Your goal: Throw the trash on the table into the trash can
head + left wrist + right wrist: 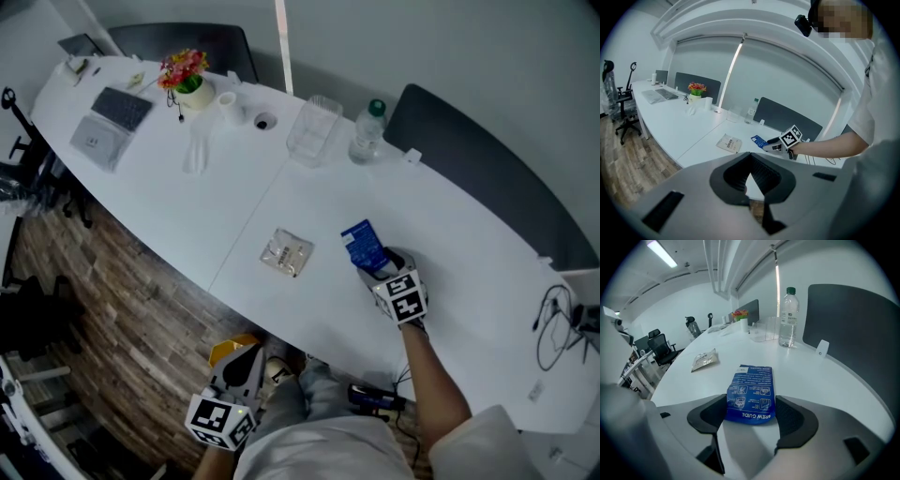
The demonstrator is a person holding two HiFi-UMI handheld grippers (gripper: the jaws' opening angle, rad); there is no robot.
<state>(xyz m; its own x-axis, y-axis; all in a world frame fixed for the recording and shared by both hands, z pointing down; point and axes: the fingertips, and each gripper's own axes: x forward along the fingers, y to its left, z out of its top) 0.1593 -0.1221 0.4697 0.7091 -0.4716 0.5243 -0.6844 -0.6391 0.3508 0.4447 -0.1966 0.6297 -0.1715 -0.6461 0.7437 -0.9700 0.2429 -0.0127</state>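
Your right tongs (pixel 751 405) stand wide apart on the counter (pixel 834 376), with the blue packet (pixel 752 390) lying flat between the 2 jaws — not clamped. Your left tongs (pixel 751 157) are together and empty, held off the counter's near edge. A clear wrapper (pixel 286 251) lies left of the packet.

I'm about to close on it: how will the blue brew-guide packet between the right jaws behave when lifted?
The blue packet lies flat and thin on the table, so it is probably light and floppy, and may buckle between the open jaws of the right gripper. Its smooth printed face suggests a slippery film.
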